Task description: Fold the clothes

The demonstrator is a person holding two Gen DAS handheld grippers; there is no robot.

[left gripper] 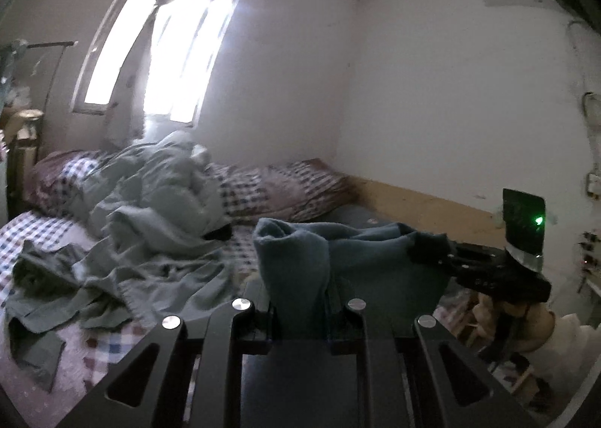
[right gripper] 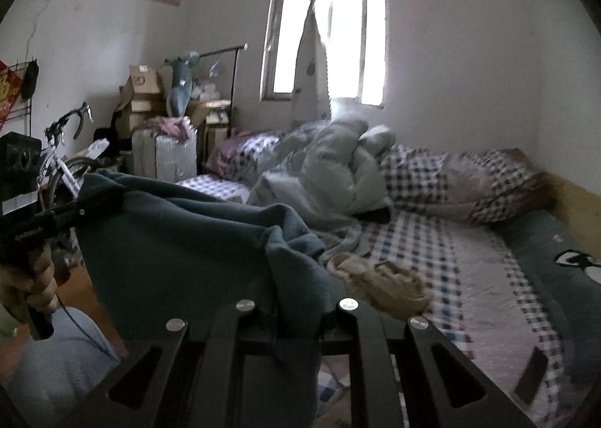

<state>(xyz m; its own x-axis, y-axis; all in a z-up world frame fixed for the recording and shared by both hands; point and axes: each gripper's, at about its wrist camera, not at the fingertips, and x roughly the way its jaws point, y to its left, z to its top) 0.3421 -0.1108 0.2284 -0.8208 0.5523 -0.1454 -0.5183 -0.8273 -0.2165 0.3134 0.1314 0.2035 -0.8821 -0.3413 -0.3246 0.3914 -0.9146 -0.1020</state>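
Daylight is being let in through a window [left gripper: 157,52] above a checked bed [left gripper: 45,229] in the left wrist view. At six o'clock, a teal garment [left gripper: 300,270] is being pinched between the closed fingers of the left gripper [left gripper: 298,315]; at three o'clock, its far corner is being gripped by the right gripper [left gripper: 432,251].

From the right wrist view, the same garment is being clamped at six o'clock by that gripper's closed fingers and stretched toward nine o'clock, above the bed. A beige garment [right gripper: 383,281] is being left lying at five o'clock on the sheet.
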